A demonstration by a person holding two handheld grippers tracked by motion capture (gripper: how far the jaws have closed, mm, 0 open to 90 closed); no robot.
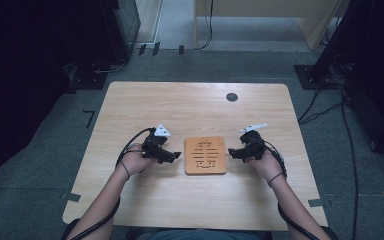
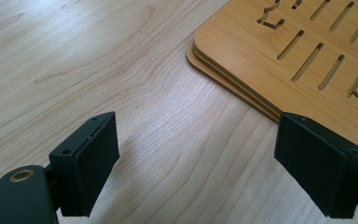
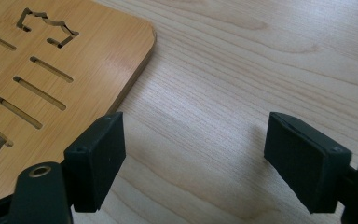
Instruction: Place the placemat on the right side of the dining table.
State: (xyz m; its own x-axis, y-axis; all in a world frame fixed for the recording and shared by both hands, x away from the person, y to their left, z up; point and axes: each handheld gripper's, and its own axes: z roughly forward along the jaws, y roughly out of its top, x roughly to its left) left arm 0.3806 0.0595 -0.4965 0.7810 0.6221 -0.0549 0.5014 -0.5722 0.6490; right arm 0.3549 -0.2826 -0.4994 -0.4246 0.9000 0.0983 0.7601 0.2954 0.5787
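Right now your wooden trivet (image 1: 205, 155) lies flat near the middle of the worktop (image 1: 195, 107), with your left gripper (image 1: 172, 156) just beside its left edge and your right gripper (image 1: 234, 153) just beside its right edge. Both grippers stand wide apart with nothing between the pads, and neither touches the wood. From the left gripper view the trivet (image 2: 303, 51) looks like two stacked boards, though that could be one board with a grooved edge; the angle does not settle it. If you mean to lift it, come in low and level from both sides so that one pad slides under the rim rather than bumping it along the worktop. Keep the two hands moving together, since a push from one side alone would likely skate the board away. From the right gripper view, its rounded corner (image 3: 135, 35) sits ahead of the jaws; aim for the straight edge instead, where the pads can seat squarely.
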